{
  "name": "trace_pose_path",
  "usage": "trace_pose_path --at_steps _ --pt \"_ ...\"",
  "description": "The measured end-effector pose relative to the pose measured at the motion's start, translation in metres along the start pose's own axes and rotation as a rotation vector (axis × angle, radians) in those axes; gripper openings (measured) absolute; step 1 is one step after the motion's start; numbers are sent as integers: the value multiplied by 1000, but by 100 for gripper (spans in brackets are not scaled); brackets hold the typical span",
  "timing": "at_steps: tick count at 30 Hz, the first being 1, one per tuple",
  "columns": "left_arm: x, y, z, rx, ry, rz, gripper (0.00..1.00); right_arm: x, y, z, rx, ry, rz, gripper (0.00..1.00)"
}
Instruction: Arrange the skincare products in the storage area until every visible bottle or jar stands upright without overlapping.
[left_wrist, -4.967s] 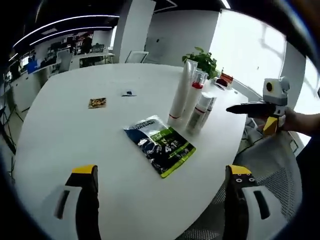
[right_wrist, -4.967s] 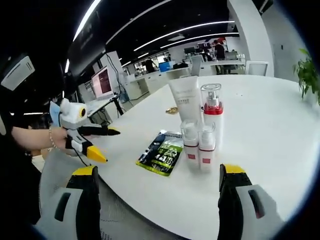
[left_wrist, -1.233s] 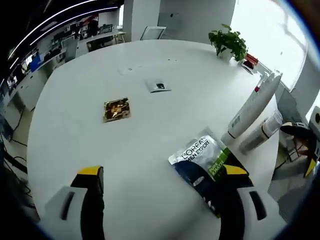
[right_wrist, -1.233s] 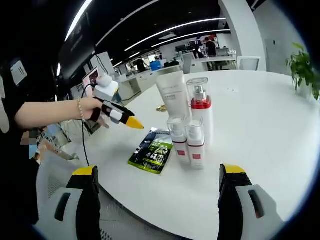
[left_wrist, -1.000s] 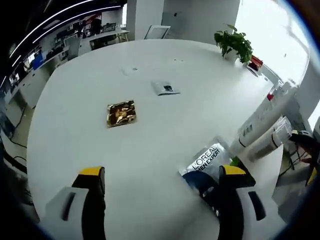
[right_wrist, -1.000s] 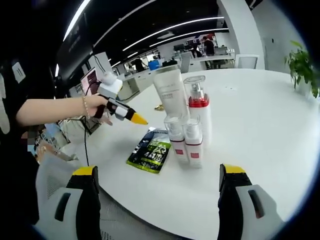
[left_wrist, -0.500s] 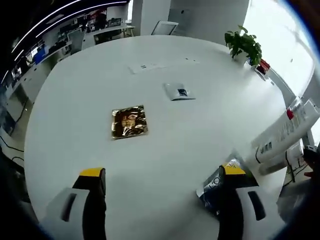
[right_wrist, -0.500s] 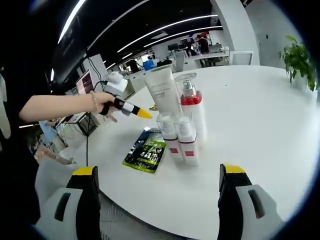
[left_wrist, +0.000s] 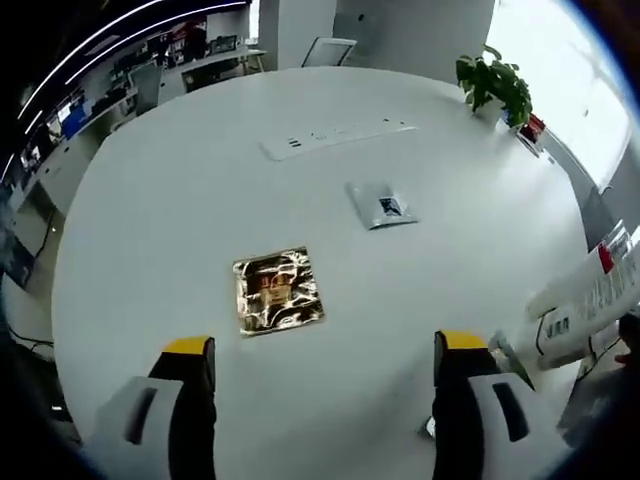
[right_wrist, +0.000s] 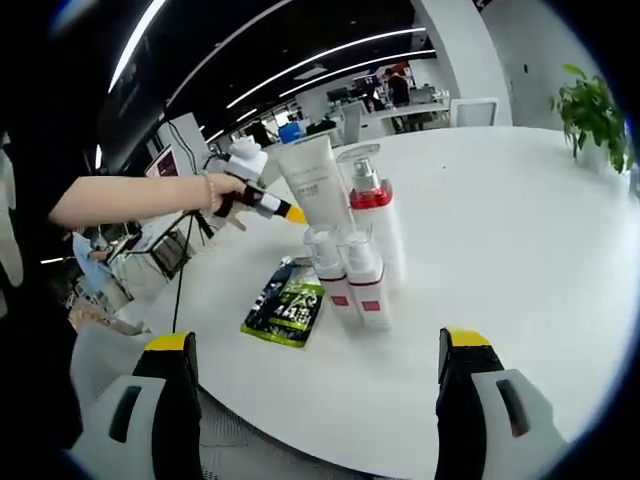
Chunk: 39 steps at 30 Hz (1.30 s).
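Observation:
Four skincare products stand upright in a tight cluster in the right gripper view: a tall white tube (right_wrist: 312, 185), a pump bottle with a red collar (right_wrist: 372, 228) and two small red-banded bottles (right_wrist: 325, 272) (right_wrist: 364, 284). A green sachet (right_wrist: 284, 302) lies flat beside them. My right gripper (right_wrist: 315, 405) is open, short of the cluster. A hand holds my left gripper (right_wrist: 262, 203) just left of the tube. In the left gripper view the left gripper (left_wrist: 325, 400) is open above a gold sachet (left_wrist: 277, 290), with the white tube (left_wrist: 590, 300) at the right edge.
A small white sachet (left_wrist: 380, 206) and a white power strip (left_wrist: 335, 137) lie farther out on the round white table (left_wrist: 150, 230). A potted plant (left_wrist: 495, 85) stands at the far edge. Office desks and monitors fill the background.
My left gripper has moved out over the table, so the gold sachet now lies nearer its jaws and the bottles have slid to the view's right edge. The right gripper has barely moved.

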<state>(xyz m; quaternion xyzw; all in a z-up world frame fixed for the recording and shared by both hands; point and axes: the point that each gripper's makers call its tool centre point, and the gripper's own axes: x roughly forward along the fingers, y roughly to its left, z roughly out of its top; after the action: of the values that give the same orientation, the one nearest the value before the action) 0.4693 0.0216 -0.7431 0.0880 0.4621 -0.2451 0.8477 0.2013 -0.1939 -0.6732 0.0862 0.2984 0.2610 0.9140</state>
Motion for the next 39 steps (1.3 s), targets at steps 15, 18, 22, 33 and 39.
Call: trace_pose_path --at_steps 15,18,22,33,39 --pt "16 11 12 17 54 32 68 0 -6 -1 26 -2 -26 100" --pt "23 19 13 17 64 48 65 0 -7 -1 29 0 -31 100" --pt "21 18 13 53 76 64 64 0 -7 -1 34 -1 -34 100" --pt "6 7 15 65 63 64 38 1 -8 -3 38 5 -35 100" --pt "7 7 17 97 64 63 34 1 -8 -2 37 4 -37 100"
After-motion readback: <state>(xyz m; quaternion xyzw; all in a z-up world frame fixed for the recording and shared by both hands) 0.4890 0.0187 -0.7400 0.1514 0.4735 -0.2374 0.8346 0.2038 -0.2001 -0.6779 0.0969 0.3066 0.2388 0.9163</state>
